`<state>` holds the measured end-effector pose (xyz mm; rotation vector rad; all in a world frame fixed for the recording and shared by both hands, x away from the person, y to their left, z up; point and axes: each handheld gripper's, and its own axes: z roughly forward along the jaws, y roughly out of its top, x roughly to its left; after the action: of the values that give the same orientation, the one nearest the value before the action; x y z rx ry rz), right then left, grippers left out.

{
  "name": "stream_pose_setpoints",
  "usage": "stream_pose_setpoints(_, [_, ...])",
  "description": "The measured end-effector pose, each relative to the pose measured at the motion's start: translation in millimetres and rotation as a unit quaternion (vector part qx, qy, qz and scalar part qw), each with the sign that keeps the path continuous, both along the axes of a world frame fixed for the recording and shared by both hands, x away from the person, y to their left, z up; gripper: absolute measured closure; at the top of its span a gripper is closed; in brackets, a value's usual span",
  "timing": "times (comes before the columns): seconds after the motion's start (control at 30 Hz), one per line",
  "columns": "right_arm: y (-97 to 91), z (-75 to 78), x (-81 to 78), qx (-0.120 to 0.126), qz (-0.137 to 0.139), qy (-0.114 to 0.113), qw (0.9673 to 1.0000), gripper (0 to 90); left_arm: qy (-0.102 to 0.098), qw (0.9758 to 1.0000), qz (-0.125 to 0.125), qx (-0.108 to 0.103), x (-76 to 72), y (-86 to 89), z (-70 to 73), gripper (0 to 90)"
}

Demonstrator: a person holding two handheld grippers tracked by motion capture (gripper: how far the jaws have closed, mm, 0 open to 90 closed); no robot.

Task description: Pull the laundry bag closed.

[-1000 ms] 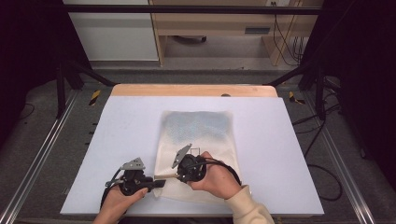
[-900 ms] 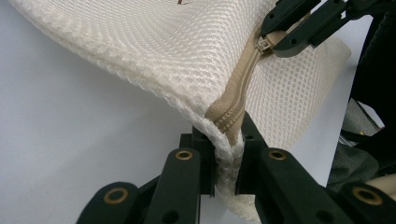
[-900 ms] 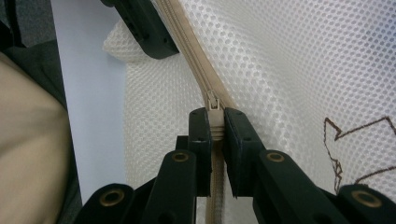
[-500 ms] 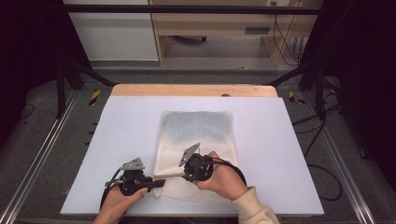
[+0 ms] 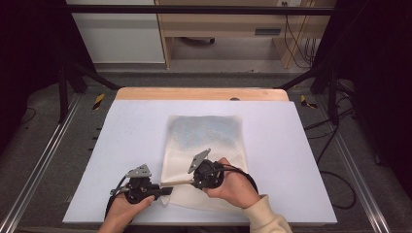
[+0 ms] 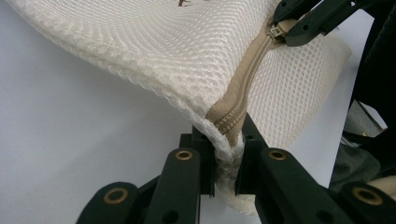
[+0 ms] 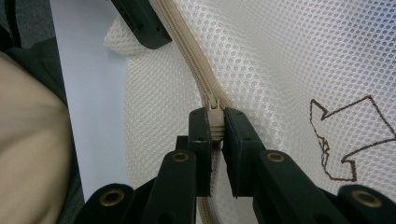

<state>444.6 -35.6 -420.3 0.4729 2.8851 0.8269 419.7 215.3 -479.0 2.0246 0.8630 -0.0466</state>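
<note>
Surface: pale, flat, carries a cream mesh bag; wooden edge along the far side.
Mesh bag: lies flat toward the middle of the surface, long side running away from the person; near end lifted slightly where both grippers hold it. Far part looks faintly bluish through the mesh.
Zipper: tan tape, runs along the bag's near edge between the two grippers.
Zipper pull: small, pale tan, seen in the right gripper view between that gripper's fingers.
Left gripper: at the bag's near left corner, held low over the surface. Fingers closed on the corner of the mesh at the zipper's end; fabric bunched between them.
Right gripper: just right of the left one, over the bag's near edge. Fingers pinched nearly together on the zipper pull.
Hands: left hand wraps its gripper from below; right hand wraps its own, cream sleeve at the wrist.
Marking: brown outline drawing on the mesh, right of the zipper in the right gripper view.
Cable: black, loops around the right hand.
</note>
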Motion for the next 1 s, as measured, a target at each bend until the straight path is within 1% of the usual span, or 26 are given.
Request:
stream_pose_setpoints(0.1, [1.1, 0.4, 0.1, -0.001, 0.0, -0.004, 1.0, 82.0, 0.0, 1.0, 0.0, 0.0, 1.0, 0.9, -0.1, 81.7])
stream_pose_setpoints(0.27, [0.0, 0.0, 0.0, 0.0, 0.001, -0.004, 1.0, 82.0, 0.001, 1.0, 0.001, 0.0, 1.3, -0.2, -0.1, 81.7])
stream_pose_setpoints(0.43, [-0.7, 1.0, -0.6, -0.002, -0.001, -0.005, 1.0, 82.0, -0.003, 1.0, 0.001, 0.0, -0.3, -0.5, 0.1, 81.7])
stream_pose_setpoints(0.6, [-1.2, 1.5, -1.0, 0.003, -0.002, -0.004, 1.0, 82.0, -0.005, 1.0, -0.001, 0.0, 0.4, -0.3, 1.0, 81.7])
stream_pose_setpoints(0.7, [-3.5, 1.2, -1.0, 0.003, -0.003, -0.004, 1.0, 82.0, -0.007, 1.0, 0.0, 0.002, 0.2, -0.7, 1.5, 81.7])
stream_pose_setpoints(0.73, [-4.2, 1.1, -1.0, -0.002, -0.002, -0.005, 1.0, 82.0, -0.007, 1.0, 0.0, 0.002, 0.2, -0.7, 1.5, 81.7])
stream_pose_setpoints(0.8, [-5.4, 1.1, -1.5, 0.003, -0.004, -0.005, 1.0, 82.0, -0.007, 1.0, 0.0, 0.001, 0.0, -1.0, 1.9, 81.6])
stream_pose_setpoints(0.9, [-6.6, 3.0, -2.0, -0.002, -0.005, -0.005, 1.0, 82.0, -0.008, 1.0, -0.001, 0.002, -0.3, -0.5, 2.2, 81.7])
stream_pose_setpoints(1.0, [-7.9, 2.6, -1.7, 0.002, -0.004, -0.006, 1.0, 82.0, -0.008, 1.0, -0.001, 0.001, -0.1, -0.2, 2.2, 81.7])
